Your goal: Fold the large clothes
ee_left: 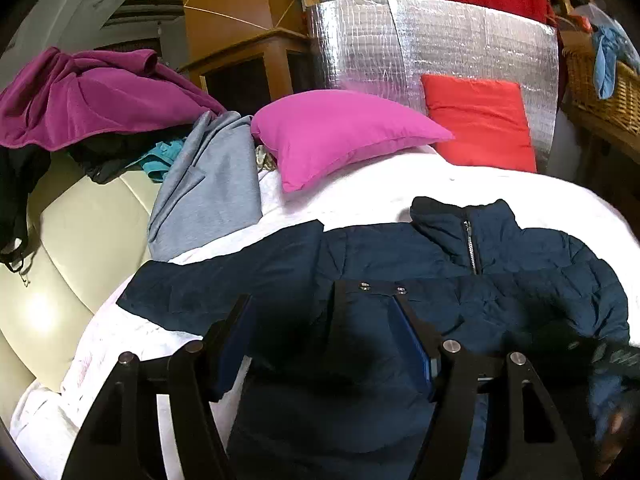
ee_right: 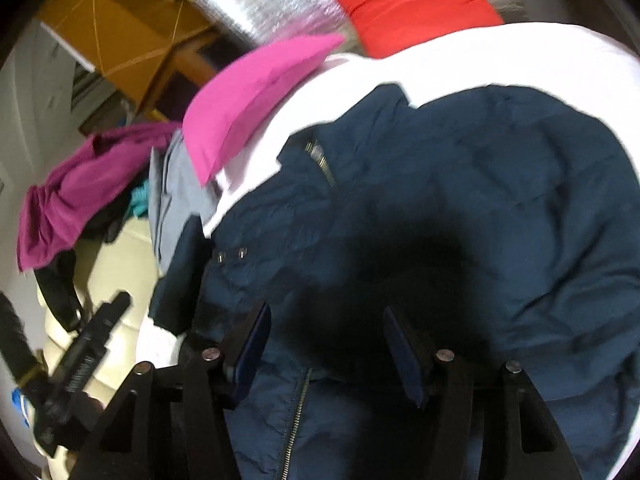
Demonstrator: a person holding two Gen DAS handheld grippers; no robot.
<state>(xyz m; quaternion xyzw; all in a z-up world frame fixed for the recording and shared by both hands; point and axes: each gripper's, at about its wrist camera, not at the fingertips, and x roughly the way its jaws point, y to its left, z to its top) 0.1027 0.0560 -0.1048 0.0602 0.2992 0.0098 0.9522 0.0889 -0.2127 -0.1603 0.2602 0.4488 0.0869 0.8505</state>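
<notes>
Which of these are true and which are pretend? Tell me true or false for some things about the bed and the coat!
1. The navy jacket lies on the white bedcover. True.
2. The pink pillow is green. False: it is pink.
3. The left gripper is squeezing the jacket. False: its jaws stand apart above it.
4. A red cushion leans on the silver sheet. True.
5. The jacket's zipper is closed at the collar. True.
</notes>
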